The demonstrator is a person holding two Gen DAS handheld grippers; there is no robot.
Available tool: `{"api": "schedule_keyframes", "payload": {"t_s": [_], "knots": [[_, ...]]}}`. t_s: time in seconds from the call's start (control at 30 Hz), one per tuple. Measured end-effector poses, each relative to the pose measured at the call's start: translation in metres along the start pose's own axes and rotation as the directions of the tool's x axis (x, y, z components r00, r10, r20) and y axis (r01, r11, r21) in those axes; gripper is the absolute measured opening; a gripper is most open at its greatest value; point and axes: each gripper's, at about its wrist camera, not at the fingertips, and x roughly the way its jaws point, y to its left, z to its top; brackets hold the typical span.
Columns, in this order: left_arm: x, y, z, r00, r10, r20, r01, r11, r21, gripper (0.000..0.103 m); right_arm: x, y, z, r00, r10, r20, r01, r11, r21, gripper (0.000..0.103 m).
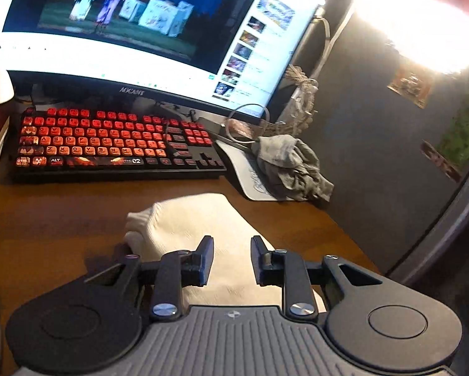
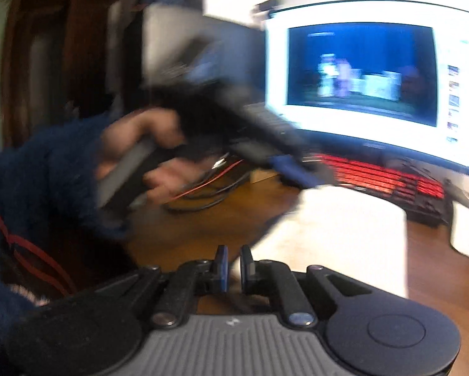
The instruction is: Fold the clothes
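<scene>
A folded white cloth (image 1: 200, 219) lies on the wooden desk (image 1: 62, 213). My left gripper (image 1: 231, 244) hovers over its near end, jaws open and empty. The right wrist view is blurred by motion. There the white cloth (image 2: 337, 235) lies ahead and to the right. My right gripper (image 2: 234, 252) sits at its near left corner with the jaws nearly closed; a bit of white shows in the narrow gap, and I cannot tell whether cloth is pinched. The person's hand (image 2: 146, 156) holds the left gripper (image 2: 300, 169) above the cloth's far left edge.
A red-lit keyboard (image 1: 109, 141) and a lit monitor (image 1: 134, 31) stand behind the cloth. A crumpled grey garment (image 1: 294, 166) lies on a white pad (image 1: 243, 169) at the right. A bright lamp (image 1: 419, 22) glares upper right. Cables (image 2: 203, 191) lie on the desk at left.
</scene>
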Motion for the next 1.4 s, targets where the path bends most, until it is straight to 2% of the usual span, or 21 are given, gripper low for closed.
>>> {"api": "schedule_keyframes", "payload": {"t_s": [0.17,0.27,0.37,0.53,0.57,0.77,0.83,1.0,1.13,1.17,1.23,1.37,1.4], "knots": [[-0.027,-0.002,-0.033,0.998,-0.069,0.006,0.069,0.997,0.033,0.024,-0.019,-0.025,-0.004,0.995,-0.093,0.036,0.089,0.991,0.1,0.008],[-0.041,0.008,-0.051,0.993,-0.115,-0.014,0.116,0.992,0.047,0.024,-0.023,-0.039,-0.008,0.994,-0.099,0.05,0.089,0.98,0.177,0.012],[-0.046,0.025,-0.064,0.978,-0.203,-0.041,0.202,0.979,-0.019,0.024,-0.022,-0.055,-0.009,0.993,-0.1,0.06,0.083,0.968,0.239,0.014],[-0.039,0.046,-0.078,0.947,-0.322,-0.023,0.316,0.939,-0.137,0.029,-0.016,-0.061,-0.008,0.995,-0.073,0.071,0.05,0.959,0.279,0.014],[-0.035,0.048,-0.078,0.942,-0.334,-0.026,0.326,0.933,-0.15,0.032,-0.015,-0.059,-0.009,0.995,-0.074,0.07,0.051,0.959,0.28,0.014],[-0.015,0.058,-0.079,0.934,-0.355,-0.03,0.339,0.913,-0.226,0.035,-0.008,-0.054,-0.005,0.996,-0.064,0.057,0.045,0.957,0.288,0.014],[-0.011,0.064,-0.078,0.925,-0.379,-0.018,0.36,0.892,-0.275,0.035,-0.005,-0.054,-0.003,0.997,-0.06,0.048,0.044,0.959,0.281,0.014],[-0.005,0.075,-0.077,0.87,-0.493,0.019,0.462,0.8,-0.382,0.035,0.002,-0.057,-0.002,0.998,-0.039,0.043,0.025,0.956,0.292,0.014],[0.002,0.084,-0.077,0.838,-0.546,0.014,0.488,0.737,-0.468,0.035,0.009,-0.061,-0.004,0.999,-0.013,0.042,-0.001,0.949,0.316,0.014],[0.005,0.085,-0.077,0.832,-0.555,0.003,0.488,0.729,-0.481,0.035,0.011,-0.063,-0.005,0.999,-0.004,0.038,-0.008,0.946,0.325,0.014],[0.008,0.085,-0.076,0.826,-0.563,-0.026,0.481,0.729,-0.486,0.035,0.015,-0.065,-0.008,1.0,0.012,0.028,-0.021,0.939,0.344,0.014],[0.008,0.081,-0.075,0.828,-0.558,-0.06,0.472,0.75,-0.464,0.028,0.021,-0.067,-0.013,1.0,0.027,0.011,-0.029,0.926,0.376,0.014],[0.008,0.08,-0.075,0.833,-0.549,-0.067,0.465,0.76,-0.454,0.02,0.022,-0.068,-0.014,1.0,0.029,0.011,-0.031,0.924,0.382,0.014]]}}
